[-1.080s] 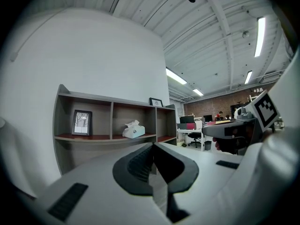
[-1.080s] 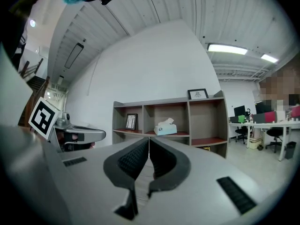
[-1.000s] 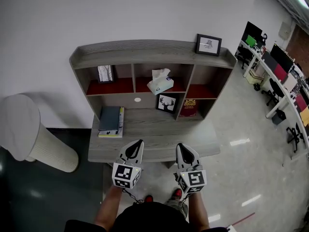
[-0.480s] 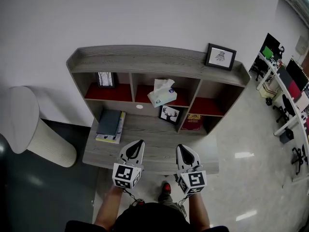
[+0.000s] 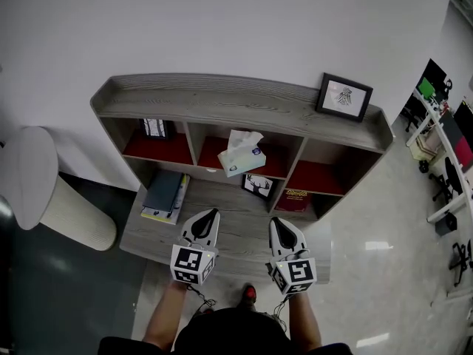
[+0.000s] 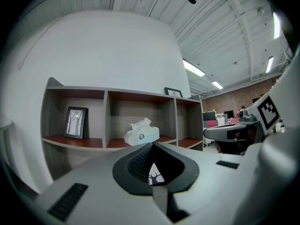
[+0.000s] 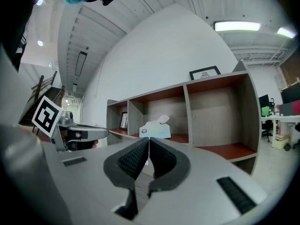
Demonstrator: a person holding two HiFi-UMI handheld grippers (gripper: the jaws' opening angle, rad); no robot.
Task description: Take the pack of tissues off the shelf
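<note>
The left gripper (image 5: 213, 212) and the right gripper (image 5: 273, 221) are both clenched and empty, side by side over the front edge of the surface (image 5: 140, 237), with a bare strip of it just ahead of them. Further in, a stack of books (image 5: 165, 194) lies at the left, while a deer picture (image 5: 256, 186) and a red box (image 5: 294, 199) stand at the back under the shelf (image 5: 222, 106). The pack of tissues (image 5: 238, 154) sits in the shelf's open-fronted middle compartment, well apart from both grippers, with a small frame (image 5: 154, 128) in the left compartment and a framed picture (image 5: 344, 97) on top at the right.
</note>
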